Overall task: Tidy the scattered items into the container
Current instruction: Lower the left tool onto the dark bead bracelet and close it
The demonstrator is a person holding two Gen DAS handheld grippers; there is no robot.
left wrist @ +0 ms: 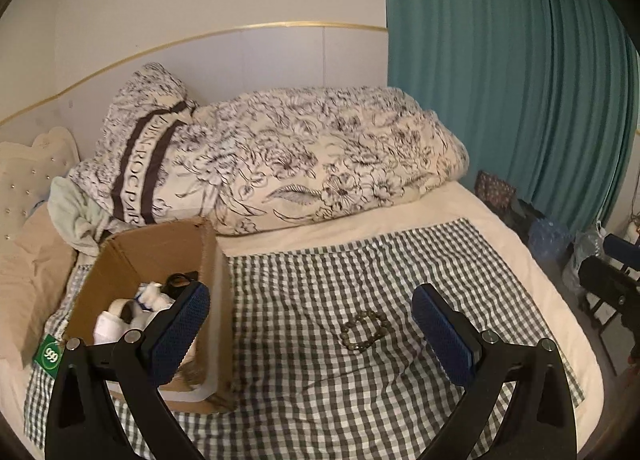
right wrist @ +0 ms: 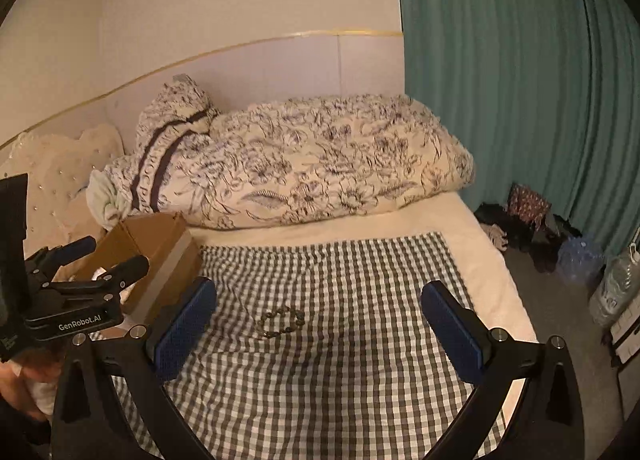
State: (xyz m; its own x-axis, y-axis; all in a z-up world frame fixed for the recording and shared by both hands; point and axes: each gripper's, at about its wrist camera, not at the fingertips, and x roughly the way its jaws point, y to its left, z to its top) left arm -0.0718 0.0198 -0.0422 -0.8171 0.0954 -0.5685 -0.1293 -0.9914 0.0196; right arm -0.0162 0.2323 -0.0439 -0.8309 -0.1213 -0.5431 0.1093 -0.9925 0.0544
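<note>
Both grippers, left gripper and right gripper, spread fingers wide above bead bracelet beside cardboard box.

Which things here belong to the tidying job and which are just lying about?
Job:
bead bracelet
cardboard box
left hand-held gripper
right hand-held gripper

Lying about:
floral duvet
teal curtain
checked cloth
</note>
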